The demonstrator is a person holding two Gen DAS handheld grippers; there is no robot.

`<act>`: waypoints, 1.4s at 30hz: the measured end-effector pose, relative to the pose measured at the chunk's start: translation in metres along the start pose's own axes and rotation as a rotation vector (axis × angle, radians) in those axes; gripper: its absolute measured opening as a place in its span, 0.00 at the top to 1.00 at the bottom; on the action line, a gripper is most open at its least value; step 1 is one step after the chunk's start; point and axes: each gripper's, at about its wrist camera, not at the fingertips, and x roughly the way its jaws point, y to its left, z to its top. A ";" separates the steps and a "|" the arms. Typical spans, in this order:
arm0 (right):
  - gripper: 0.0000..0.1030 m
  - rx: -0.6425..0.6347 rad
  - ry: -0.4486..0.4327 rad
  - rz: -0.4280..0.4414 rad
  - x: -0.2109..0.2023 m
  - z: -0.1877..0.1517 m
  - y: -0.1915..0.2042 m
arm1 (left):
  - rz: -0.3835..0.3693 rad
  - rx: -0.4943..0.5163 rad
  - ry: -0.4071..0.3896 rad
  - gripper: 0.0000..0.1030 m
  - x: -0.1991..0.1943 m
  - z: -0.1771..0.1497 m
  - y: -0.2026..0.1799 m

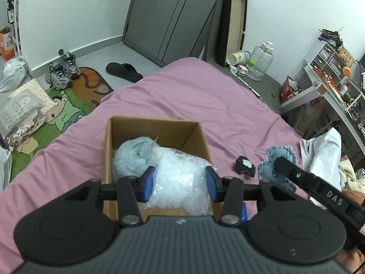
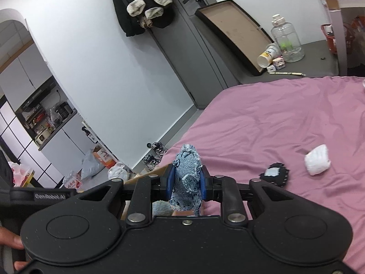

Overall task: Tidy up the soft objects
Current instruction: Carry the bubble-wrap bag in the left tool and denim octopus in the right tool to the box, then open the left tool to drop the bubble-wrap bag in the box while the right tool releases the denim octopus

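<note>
Two blue pads of the right gripper [image 2: 186, 183] are clamped on a frayed denim patch [image 2: 187, 178], which stands upright between them, off the pink bedsheet [image 2: 273, 123]. Just beside it lies a small black patch [image 2: 275, 174] with a pale centre, and further right a white wad [image 2: 317, 159] (material unclear). The left gripper [image 1: 179, 183] hangs with its fingers spread, gripping nothing, over a cardboard box [image 1: 155, 125] resting on the sheet. Inside the box sit a fluffy pale-blue plush [image 1: 132, 155] and a crinkled clear plastic bag [image 1: 180, 182], touching each other. Sneakers [image 1: 61, 70] stand on the floor beyond the bed
</note>
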 end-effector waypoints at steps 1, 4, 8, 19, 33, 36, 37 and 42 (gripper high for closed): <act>0.78 -0.003 0.003 0.001 0.002 -0.001 0.003 | 0.003 -0.007 0.004 0.56 0.002 -0.002 0.004; 0.78 -0.025 0.021 0.007 0.010 -0.006 0.012 | 0.006 -0.019 0.007 0.56 0.006 -0.006 0.015; 0.78 -0.039 0.034 0.007 0.020 -0.011 0.022 | 0.027 -0.007 0.007 0.56 0.012 -0.011 0.025; 0.78 -0.088 0.082 0.032 0.041 -0.029 0.053 | 0.022 -0.046 0.045 0.56 0.029 -0.022 0.050; 0.76 -0.188 0.130 -0.008 0.052 -0.047 0.076 | 0.051 -0.003 -0.022 0.44 0.015 -0.012 0.037; 0.74 -0.188 0.129 0.011 0.054 -0.048 0.078 | 0.074 -0.004 -0.042 0.39 0.010 -0.010 0.034; 0.61 -0.191 0.137 0.025 0.056 -0.048 0.078 | 0.076 -0.009 -0.043 0.36 0.009 -0.009 0.035; 0.23 -0.202 0.098 0.017 0.045 -0.044 0.075 | 0.082 -0.006 -0.044 0.20 0.005 -0.003 0.032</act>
